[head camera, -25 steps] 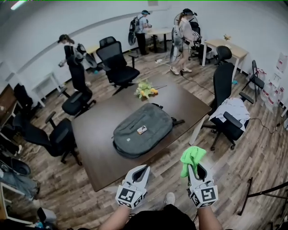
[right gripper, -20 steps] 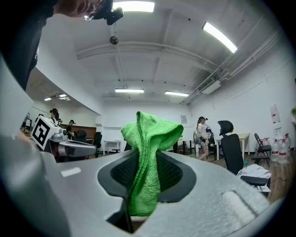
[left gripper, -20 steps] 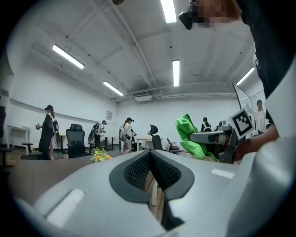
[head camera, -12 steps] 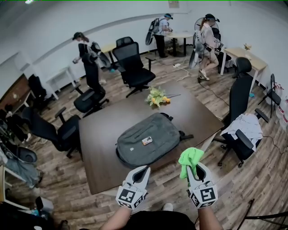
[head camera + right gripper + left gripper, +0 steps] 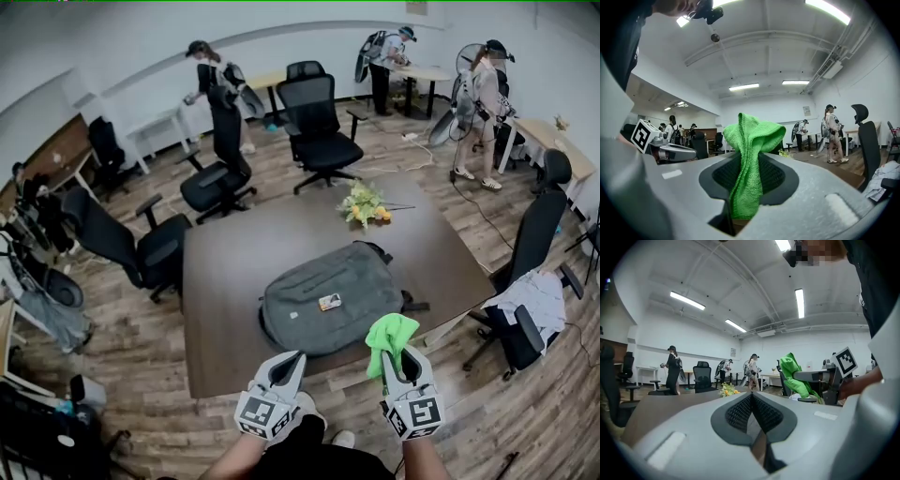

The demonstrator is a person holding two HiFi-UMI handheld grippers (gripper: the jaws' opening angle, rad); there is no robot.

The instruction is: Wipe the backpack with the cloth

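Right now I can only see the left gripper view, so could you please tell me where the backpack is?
Observer: The backpack lies flat on the table, with the flowers beyond it.
Operator: Thank you. Is the right claw closed on the cloth?
Observer: Yes. The right gripper view shows the right claw shut on the green cloth, which sticks up between its jaws.
Operator: And is the cloth touching the backpack?
Observer: No. In the head view the cloth is held in the air by the table's near edge, apart from the backpack.
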